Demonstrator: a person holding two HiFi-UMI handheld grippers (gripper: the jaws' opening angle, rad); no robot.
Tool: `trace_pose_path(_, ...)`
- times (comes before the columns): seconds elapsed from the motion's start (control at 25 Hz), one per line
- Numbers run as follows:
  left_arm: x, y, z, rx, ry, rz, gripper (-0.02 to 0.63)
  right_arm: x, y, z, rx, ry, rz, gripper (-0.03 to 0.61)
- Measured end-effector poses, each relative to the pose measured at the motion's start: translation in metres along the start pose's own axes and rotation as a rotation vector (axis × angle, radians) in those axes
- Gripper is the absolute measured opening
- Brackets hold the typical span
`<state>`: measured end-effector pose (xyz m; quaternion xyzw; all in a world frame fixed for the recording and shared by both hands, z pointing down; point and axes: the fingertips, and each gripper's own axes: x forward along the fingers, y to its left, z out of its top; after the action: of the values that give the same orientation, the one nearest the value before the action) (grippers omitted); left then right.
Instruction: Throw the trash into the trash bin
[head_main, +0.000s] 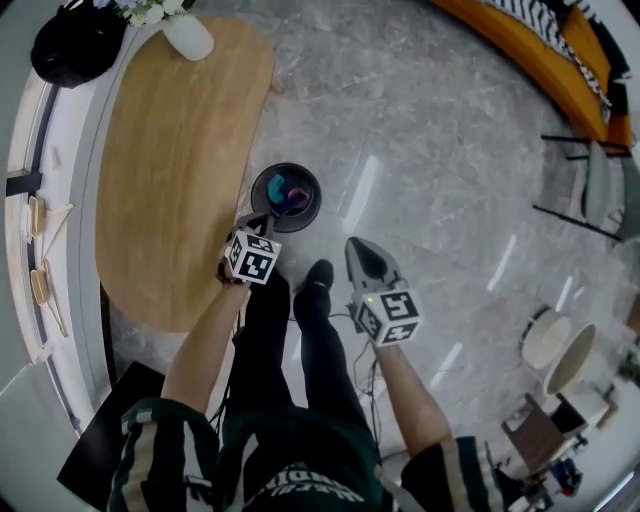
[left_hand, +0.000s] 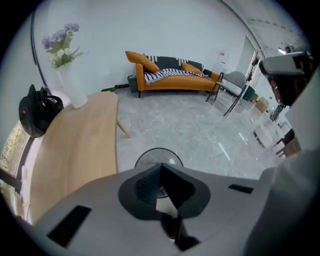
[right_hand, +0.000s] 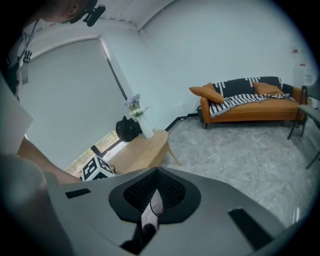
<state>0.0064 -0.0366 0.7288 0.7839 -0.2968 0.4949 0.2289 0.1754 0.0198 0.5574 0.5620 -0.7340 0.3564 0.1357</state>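
A round dark trash bin (head_main: 285, 197) stands on the grey floor beside the wooden table (head_main: 180, 150), with blue and red scraps lying inside it. My left gripper (head_main: 255, 219) hangs just above the bin's near rim, jaws shut with nothing between them. In the left gripper view the bin (left_hand: 172, 157) shows right beyond the closed left gripper (left_hand: 161, 166). My right gripper (head_main: 357, 244) is to the right of the bin, over bare floor. Its jaws are shut and empty too, and in the right gripper view the right gripper (right_hand: 156, 171) points toward the table (right_hand: 145, 150).
On the table's far end stand a white vase with flowers (head_main: 188, 35) and a black bag (head_main: 75, 45). An orange sofa (left_hand: 172, 75) lines the far wall, with a chair (head_main: 600, 190) near it. The person's black shoes (head_main: 318, 275) stand just behind the bin. White stools (head_main: 560, 345) sit at right.
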Motion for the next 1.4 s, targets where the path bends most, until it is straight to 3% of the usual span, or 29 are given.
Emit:
trace_pose_path(0.36, -0.164, -0.003, 0.039, -0.058, -0.163, 0.058, 0.002, -0.044, 0.078, 0.079, -0.14, -0.012, 0.131, 0.002)
trace_pose_path(0.56, -0.267, 0.012, 0.06, -0.17, -0.314, 0.143, 0.002, -0.071, 0.14, 0.131, -0.233, -0.046, 0.242, 0.0)
trace_pose_path(1.0, -0.489, 0.048, 0.062, -0.26, -0.58, 0.368, 0.002, -0.127, 0.284, 0.228, -0.384, -0.238, 0.451, 0.0)
trace_pose_path(1.2, -0.55, 0.034, 0.052, -0.278, -0.67, 0.436, 0.002, -0.162, 0.316, 0.25, -0.437, -0.323, 0.523, 0.0)
trace_pose_path(1.4, -0.567, 0.028, 0.038, -0.304, -0.697, 0.469, 0.002, -0.173, 0.326, 0.252, -0.468, -0.329, 0.54, 0.0)
